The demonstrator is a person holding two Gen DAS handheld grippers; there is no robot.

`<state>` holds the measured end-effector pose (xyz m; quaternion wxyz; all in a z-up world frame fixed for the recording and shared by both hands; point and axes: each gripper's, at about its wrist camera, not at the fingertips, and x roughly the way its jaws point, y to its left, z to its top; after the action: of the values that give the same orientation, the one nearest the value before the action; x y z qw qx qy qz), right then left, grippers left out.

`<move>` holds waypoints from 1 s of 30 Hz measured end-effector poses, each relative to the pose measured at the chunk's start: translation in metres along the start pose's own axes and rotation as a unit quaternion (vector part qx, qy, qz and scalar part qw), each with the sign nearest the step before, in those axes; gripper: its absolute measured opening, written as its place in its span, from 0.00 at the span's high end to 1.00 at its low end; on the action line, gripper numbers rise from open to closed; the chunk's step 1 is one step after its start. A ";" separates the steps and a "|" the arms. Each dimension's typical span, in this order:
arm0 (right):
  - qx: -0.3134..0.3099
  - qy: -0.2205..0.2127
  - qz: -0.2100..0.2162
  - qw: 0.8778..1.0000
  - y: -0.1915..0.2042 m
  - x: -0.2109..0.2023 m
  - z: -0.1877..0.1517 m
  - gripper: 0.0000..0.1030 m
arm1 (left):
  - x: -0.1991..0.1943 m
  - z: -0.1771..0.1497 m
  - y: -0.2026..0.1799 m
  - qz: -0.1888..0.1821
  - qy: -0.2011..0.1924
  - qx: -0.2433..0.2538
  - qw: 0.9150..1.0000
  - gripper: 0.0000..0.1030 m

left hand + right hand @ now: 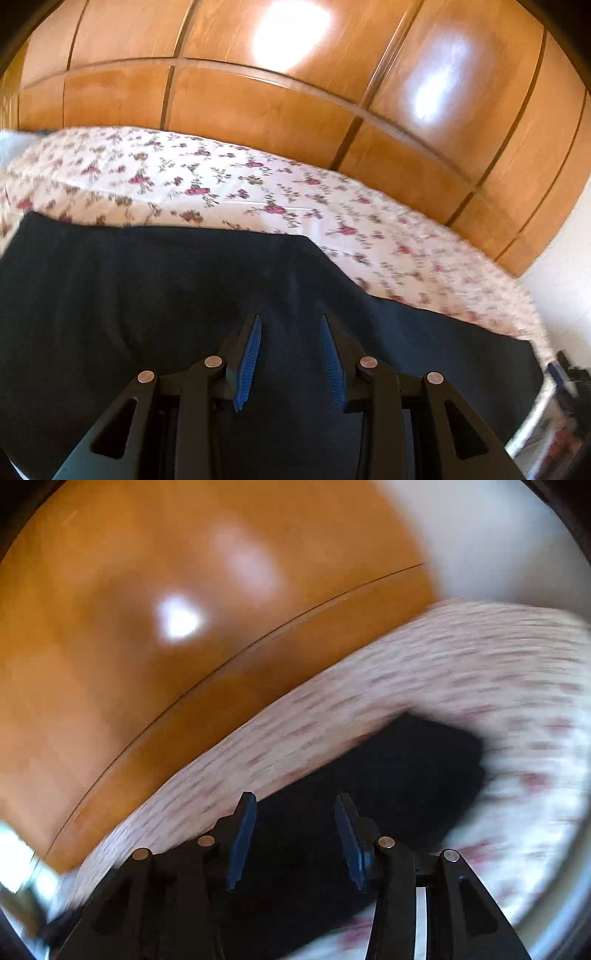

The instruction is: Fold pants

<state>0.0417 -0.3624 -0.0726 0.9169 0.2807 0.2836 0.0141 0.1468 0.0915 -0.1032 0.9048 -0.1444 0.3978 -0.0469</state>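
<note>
Both hand-held grippers, left (291, 318) and right (295, 797), hang spread and empty above the dark pants (166, 295) on the bed (258, 192); a hasty, shallow pinch could bunch the cloth.

1. A bed (258, 177) covered with a white sheet printed with small pink flowers carries everything.
2. Dark pants (147, 295) lie spread flat directly on the sheet, reaching its near edge.
</note>
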 end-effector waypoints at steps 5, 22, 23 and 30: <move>-0.084 0.136 0.153 0.975 0.106 0.090 -0.026 0.55 | 0.012 0.005 0.007 0.008 0.000 -0.020 1.000 0.67; -0.167 0.330 0.199 0.907 0.253 0.300 -0.086 0.90 | 0.024 -0.004 0.024 -0.007 0.010 -0.043 0.999 0.66; -0.170 0.324 0.192 0.911 0.256 0.305 -0.086 0.91 | 0.027 0.000 0.023 -0.004 0.015 -0.040 0.999 0.65; -0.140 0.302 0.193 0.923 0.243 0.332 -0.089 0.93 | 0.048 0.005 0.025 -0.032 0.014 -0.018 0.999 0.52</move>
<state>0.3057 -0.0513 -0.1766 0.7970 0.1814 0.4829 0.3141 0.1820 0.1068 -0.1417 0.8946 -0.1727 0.4061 -0.0705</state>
